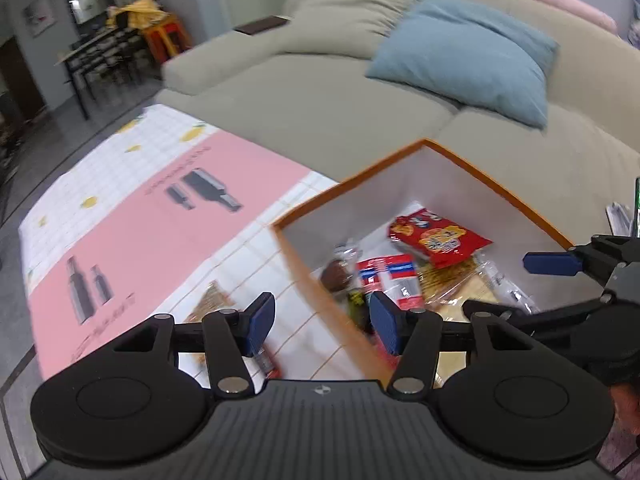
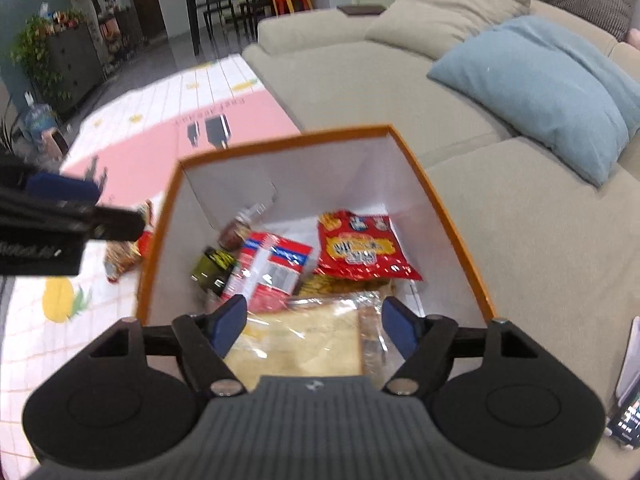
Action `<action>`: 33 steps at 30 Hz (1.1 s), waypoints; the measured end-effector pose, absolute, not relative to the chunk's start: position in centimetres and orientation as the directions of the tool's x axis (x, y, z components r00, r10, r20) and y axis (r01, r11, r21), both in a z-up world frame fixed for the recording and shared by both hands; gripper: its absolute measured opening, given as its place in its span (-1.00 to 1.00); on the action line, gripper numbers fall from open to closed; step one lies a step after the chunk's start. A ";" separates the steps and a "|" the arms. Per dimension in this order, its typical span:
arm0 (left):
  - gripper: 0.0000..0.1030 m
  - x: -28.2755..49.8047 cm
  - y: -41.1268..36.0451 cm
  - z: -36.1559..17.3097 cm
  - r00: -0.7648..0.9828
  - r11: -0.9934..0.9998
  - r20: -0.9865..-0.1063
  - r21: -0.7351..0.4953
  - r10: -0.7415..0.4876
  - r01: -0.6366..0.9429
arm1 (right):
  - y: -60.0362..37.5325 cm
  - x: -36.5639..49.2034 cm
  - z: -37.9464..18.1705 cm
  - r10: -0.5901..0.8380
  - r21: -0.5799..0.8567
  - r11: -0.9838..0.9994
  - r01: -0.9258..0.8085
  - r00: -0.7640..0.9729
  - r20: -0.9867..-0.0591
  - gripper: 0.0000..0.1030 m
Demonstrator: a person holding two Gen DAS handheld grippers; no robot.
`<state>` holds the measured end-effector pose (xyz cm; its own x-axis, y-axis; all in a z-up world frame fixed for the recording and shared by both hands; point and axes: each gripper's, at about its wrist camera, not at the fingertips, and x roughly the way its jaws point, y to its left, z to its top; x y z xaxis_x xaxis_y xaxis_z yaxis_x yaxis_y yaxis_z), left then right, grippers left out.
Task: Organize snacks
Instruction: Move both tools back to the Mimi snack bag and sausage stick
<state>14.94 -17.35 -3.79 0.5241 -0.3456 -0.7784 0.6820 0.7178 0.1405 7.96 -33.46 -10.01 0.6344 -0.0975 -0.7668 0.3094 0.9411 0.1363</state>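
An orange-rimmed white box (image 1: 500, 196) (image 2: 280, 142) stands on the mat against the sofa. Inside lie a red snack bag (image 1: 438, 240) (image 2: 360, 248), a red, white and blue packet (image 1: 390, 276) (image 2: 272, 268), a dark green packet (image 2: 214, 268), a brown round snack (image 1: 334, 276) and a clear-wrapped pale packet (image 2: 304, 336). My right gripper (image 2: 315, 326) hangs open over that pale packet, pads clear of it. My left gripper (image 1: 323, 322) is open and straddles the box's left wall without touching it. Another snack packet (image 1: 212, 300) (image 2: 124, 252) lies on the mat outside the box.
A beige sofa (image 1: 320, 92) with a blue cushion (image 1: 468, 56) runs behind and right of the box. The pink and white mat (image 1: 140, 208) stretches to the left. A phone (image 2: 628, 400) lies on the sofa at the right. A dining table and chairs (image 2: 224, 4) stand far back.
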 end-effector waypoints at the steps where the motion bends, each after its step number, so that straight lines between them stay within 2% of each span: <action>1: 0.26 14.6 -16.5 -3.6 0.534 0.731 -0.773 0.137 -0.344 0.669 | -33.1 7.7 -9.7 -0.098 0.141 0.940 0.310 0.644 -0.759 0.43; 9: 0.26 13.3 -9.6 -4.3 0.558 0.826 -0.780 0.098 -0.282 0.555 | -28.9 6.3 -7.3 -0.037 0.175 0.963 0.205 0.745 -0.666 0.43; 14: 0.26 13.6 -6.3 -5.3 0.562 0.858 -0.790 0.093 -0.244 0.504 | -25.2 6.9 -7.0 0.035 0.141 0.987 0.072 0.767 -0.641 0.33; 17: 0.26 14.1 -5.2 -5.8 0.571 0.855 -0.782 0.101 -0.248 0.509 | -23.1 7.9 -7.2 0.073 0.123 0.992 0.010 0.759 -0.647 0.29; 20: 0.26 14.9 -4.3 -6.4 0.565 0.841 -0.780 0.097 -0.268 0.533 | -21.4 9.4 -7.6 0.097 0.100 0.994 -0.042 0.747 -0.657 0.09; 22: 0.26 15.7 -4.2 -6.9 0.568 0.829 -0.779 0.115 -0.266 0.547 | -20.6 10.7 -7.9 0.112 0.098 0.993 -0.062 0.737 -0.666 0.06; 27: 0.25 17.9 -4.2 -8.3 0.574 0.785 -0.766 0.153 -0.289 0.600 | -19.3 14.0 -8.9 0.143 0.134 0.989 -0.069 0.709 -0.691 0.01; 31: 0.25 20.0 -4.6 -9.7 0.576 0.730 -0.755 0.198 -0.312 0.654 | -18.8 17.0 -10.7 0.142 0.124 0.989 -0.074 0.662 -0.736 -0.18; 33: 0.25 20.9 -4.8 -10.5 0.573 0.697 -0.756 0.224 -0.317 0.681 | -18.8 18.5 -11.7 0.136 0.118 0.991 -0.070 0.631 -0.764 -0.18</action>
<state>20.86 -4.81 -10.46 0.5730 -0.3170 -0.7558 0.6810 0.6972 0.2239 18.46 -18.78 -11.71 0.6312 0.1356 -0.7637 -0.0704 0.9905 0.1178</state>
